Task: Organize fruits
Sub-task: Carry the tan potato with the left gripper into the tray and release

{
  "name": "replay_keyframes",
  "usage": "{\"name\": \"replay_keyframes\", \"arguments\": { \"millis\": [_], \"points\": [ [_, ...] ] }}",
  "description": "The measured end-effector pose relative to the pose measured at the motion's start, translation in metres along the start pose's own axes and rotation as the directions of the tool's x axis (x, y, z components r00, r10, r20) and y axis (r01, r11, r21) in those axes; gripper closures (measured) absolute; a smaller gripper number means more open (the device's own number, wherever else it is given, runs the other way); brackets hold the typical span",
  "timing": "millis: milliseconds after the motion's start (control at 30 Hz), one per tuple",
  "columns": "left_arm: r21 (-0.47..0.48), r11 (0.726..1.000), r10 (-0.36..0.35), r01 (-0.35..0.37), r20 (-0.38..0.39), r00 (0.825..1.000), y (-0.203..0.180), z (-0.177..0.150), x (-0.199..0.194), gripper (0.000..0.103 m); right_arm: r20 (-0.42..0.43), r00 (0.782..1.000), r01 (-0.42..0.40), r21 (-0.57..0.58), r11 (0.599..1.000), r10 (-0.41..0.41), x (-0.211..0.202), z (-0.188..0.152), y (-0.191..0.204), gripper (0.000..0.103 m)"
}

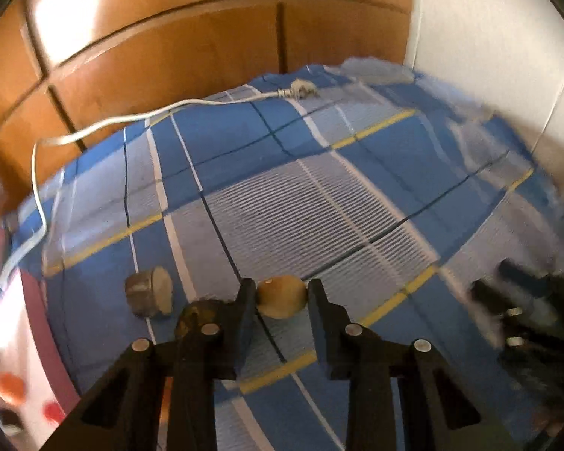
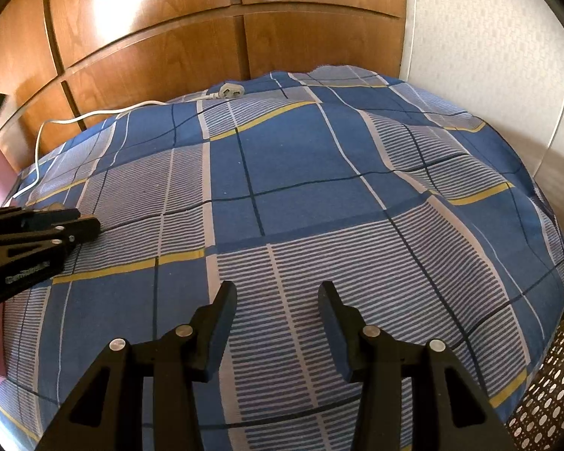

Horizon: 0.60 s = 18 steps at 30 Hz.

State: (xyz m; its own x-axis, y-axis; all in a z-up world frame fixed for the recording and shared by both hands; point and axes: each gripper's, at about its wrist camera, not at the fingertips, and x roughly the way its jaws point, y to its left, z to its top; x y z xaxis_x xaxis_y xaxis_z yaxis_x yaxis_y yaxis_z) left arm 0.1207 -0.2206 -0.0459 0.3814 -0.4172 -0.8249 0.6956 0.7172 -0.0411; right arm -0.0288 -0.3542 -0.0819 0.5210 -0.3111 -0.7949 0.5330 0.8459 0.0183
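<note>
In the left wrist view my left gripper (image 1: 282, 293) is open, its jaws either side of a tan round fruit (image 1: 282, 297) lying on the blue checked bedspread (image 1: 319, 203). A darker fruit (image 1: 197, 314) sits just behind the left finger. A grey-brown halved fruit (image 1: 150, 293) lies to the left. My right gripper shows blurred at the right edge (image 1: 522, 308). In the right wrist view my right gripper (image 2: 278, 300) is open and empty above the bedspread (image 2: 300, 188). The left gripper (image 2: 75, 225) shows at the left edge.
A white cable with a plug (image 1: 300, 88) lies along the bed's far edge. Wooden wardrobe doors (image 1: 169, 37) stand behind the bed, a white wall (image 1: 488, 37) to the right. A pink and white patterned thing (image 1: 11, 338) lies at the left. A perforated basket (image 2: 545, 394) sits at bottom right.
</note>
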Motion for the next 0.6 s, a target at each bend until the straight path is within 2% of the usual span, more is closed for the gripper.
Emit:
{"name": "replay_keyframes", "arguments": {
  "millis": [133, 300, 433, 533, 600],
  "points": [
    [-0.141, 0.986, -0.076, 0.084, 0.058, 0.995, 0.021, -0.008, -0.032, 0.074, 0.002, 1.0, -0.004, -0.003, 1.0, 0.004, -0.001, 0.0, 0.002, 0.057],
    [-0.288, 0.951, -0.075, 0.112, 0.135, 0.988, 0.056, -0.031, -0.078, 0.074, 0.014, 1.0, -0.003, -0.024, 1.0, 0.004, -0.003, 0.0, 0.007, 0.057],
    [-0.403, 0.911, -0.017, 0.089, 0.179, 0.984, 0.096, -0.055, -0.105, 0.074, 0.014, 1.0, -0.004, -0.032, 0.999, 0.004, -0.004, -0.001, 0.01, 0.057],
    [-0.495, 0.869, 0.073, 0.025, 0.178, 0.981, 0.129, -0.08, -0.123, 0.074, 0.007, 1.0, -0.002, -0.036, 0.999, 0.002, -0.004, -0.003, 0.011, 0.057],
    [-0.542, 0.839, 0.154, -0.043, 0.162, 0.975, 0.148, -0.097, -0.133, 0.074, 0.001, 1.0, -0.001, -0.035, 0.999, 0.001, -0.004, -0.004, 0.011, 0.057]
  ]
}}
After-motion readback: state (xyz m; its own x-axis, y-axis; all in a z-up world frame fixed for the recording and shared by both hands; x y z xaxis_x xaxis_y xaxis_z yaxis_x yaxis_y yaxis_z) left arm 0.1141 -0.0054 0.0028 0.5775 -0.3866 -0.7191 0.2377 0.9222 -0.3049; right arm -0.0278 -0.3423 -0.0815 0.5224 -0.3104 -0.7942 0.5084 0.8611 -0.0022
